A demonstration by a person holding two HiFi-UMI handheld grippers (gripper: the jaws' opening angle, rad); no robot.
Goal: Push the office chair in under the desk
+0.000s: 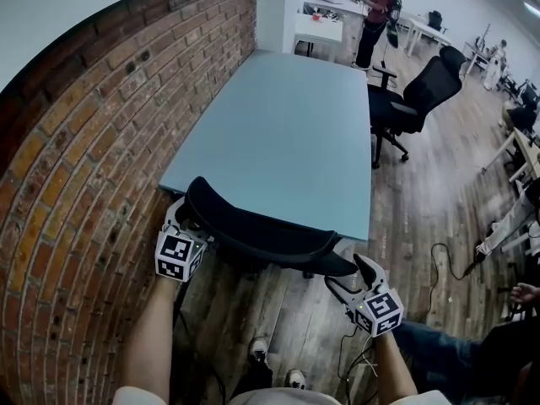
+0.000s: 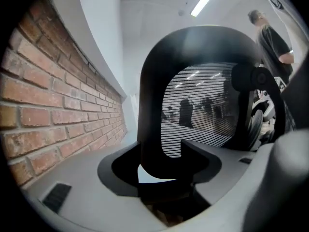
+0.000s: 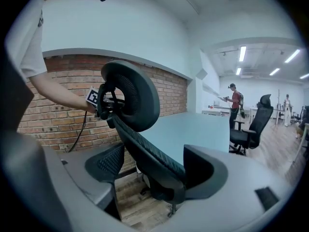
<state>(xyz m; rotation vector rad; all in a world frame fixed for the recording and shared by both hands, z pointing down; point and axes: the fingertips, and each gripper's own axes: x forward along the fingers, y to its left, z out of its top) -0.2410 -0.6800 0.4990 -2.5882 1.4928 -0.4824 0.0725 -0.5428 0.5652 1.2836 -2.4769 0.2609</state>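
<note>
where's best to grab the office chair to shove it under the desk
Take the top rim of the office chair backrest from behind, the side away from the desk: left tool at the wall end, right tool at the other. The rim is a thin edge jaws can straddle and runs along the desk's near edge, so two spread holds should push it in straight.

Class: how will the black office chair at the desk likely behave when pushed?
The office chair probably glides easily on the smooth wooden floor. Pushed high up, it may tilt first. Its mesh back likely flexes.
</note>
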